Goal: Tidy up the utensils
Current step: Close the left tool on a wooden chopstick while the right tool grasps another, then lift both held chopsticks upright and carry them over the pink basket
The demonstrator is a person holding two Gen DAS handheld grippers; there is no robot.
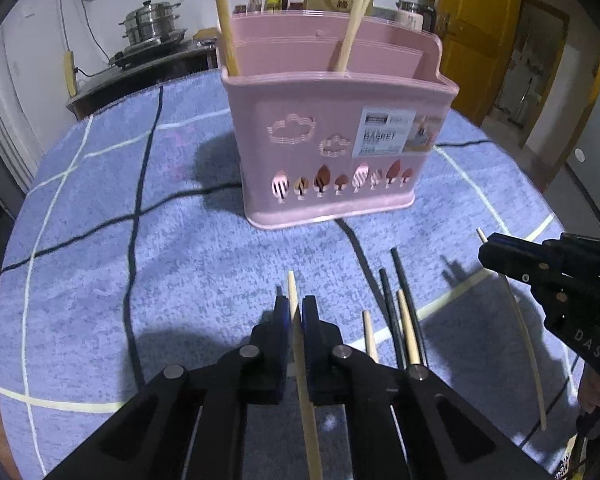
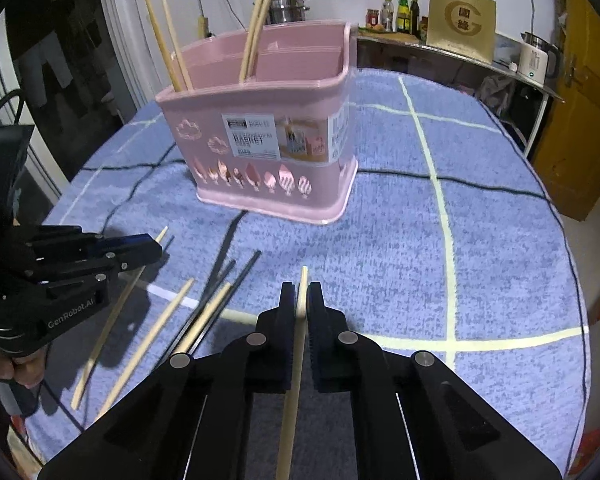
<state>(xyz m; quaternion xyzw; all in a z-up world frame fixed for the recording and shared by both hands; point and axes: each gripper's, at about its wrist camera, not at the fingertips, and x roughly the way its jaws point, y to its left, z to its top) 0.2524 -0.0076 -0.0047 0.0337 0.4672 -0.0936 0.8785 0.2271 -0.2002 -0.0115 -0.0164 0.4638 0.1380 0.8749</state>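
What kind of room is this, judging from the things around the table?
Most likely a home kitchen or dining corner. A stacked steel steamer pot sits on a side counter, sauce bottles and an electric kettle stand on a shelf, and a pink utensil basket stands on the cloth-covered table.

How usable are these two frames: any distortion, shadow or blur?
Left wrist view: fisheye bends the tablecloth lines; the pink utensil basket throws a dark shadow leftward. Right wrist view: black corner vignetting; basket label text smeared, unreadable.
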